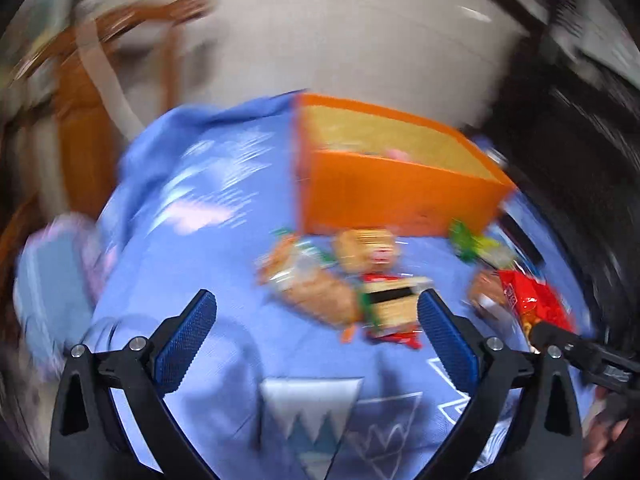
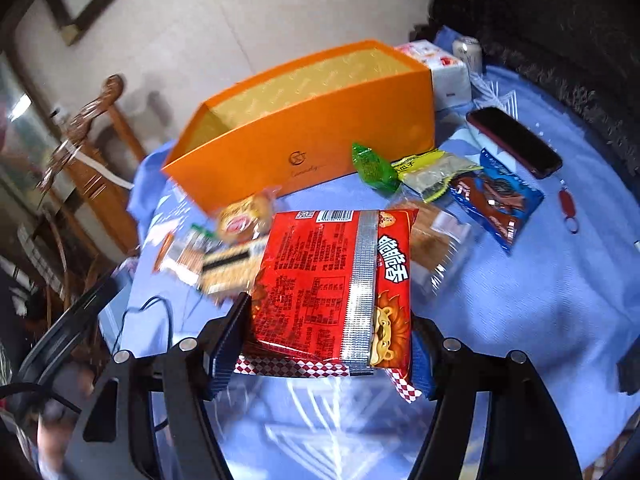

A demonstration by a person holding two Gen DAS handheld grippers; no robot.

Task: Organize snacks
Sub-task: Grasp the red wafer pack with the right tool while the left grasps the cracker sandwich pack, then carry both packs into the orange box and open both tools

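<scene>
Red packet (image 2: 336,284) clamped, right hand-held gripper (image 2: 324,344) angled down.

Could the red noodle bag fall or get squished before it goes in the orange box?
Maybe. The right gripper pinches only the bottom edge of the red noodle bag, so it might flop or slip out. Squeezing may crack what's inside. The orange box has a tall front wall the bag could bump.
</scene>
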